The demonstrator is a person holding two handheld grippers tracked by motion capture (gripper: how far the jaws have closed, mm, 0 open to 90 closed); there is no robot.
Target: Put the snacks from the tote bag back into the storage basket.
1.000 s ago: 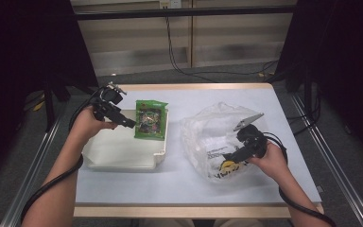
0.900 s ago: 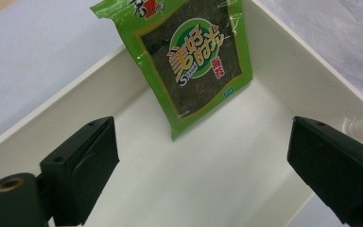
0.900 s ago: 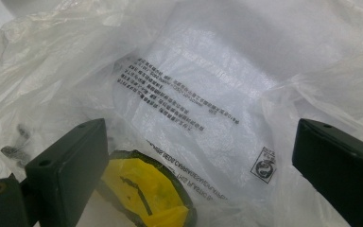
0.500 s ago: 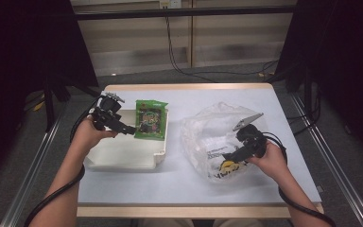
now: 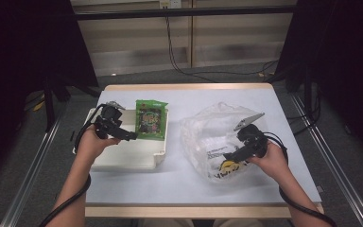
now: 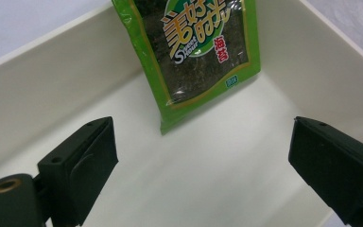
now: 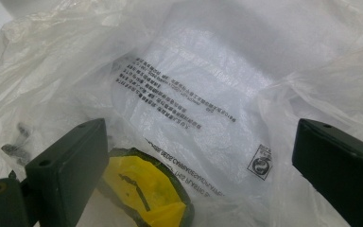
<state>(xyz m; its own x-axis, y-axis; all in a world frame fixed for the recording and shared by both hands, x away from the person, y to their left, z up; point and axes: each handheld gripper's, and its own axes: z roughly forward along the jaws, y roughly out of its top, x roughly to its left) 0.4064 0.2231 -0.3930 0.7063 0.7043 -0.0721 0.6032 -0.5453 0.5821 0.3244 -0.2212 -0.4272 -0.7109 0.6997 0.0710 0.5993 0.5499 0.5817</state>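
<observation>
My left gripper (image 5: pixel 131 137) hovers over the white tray (image 5: pixel 123 161) on the left half of the worktop (image 5: pixel 137 189); its 2 fingers (image 6: pixel 80 165) stand wide apart, holding nothing. In the left gripper view the green seaweed packet (image 6: pixel 198 52) lies beyond my fingers, its lower corner resting on the tray floor and its upper part leaning up the far wall. In the high view the packet (image 5: pixel 151 119) sits at the tray's far right corner, its top edge over the rim. My right gripper (image 5: pixel 228 156) rests at the near side of the clear plastic bag (image 5: pixel 215 130) on the right half of the worktop, well apart from the tray. Its 2 fingers (image 7: pixel 71 161) are likewise spread wide, with crumpled film between them but not pinched. A yellow printed mark (image 7: pixel 142 194) on the bag lies just beside the left-hand finger in the right gripper view.
</observation>
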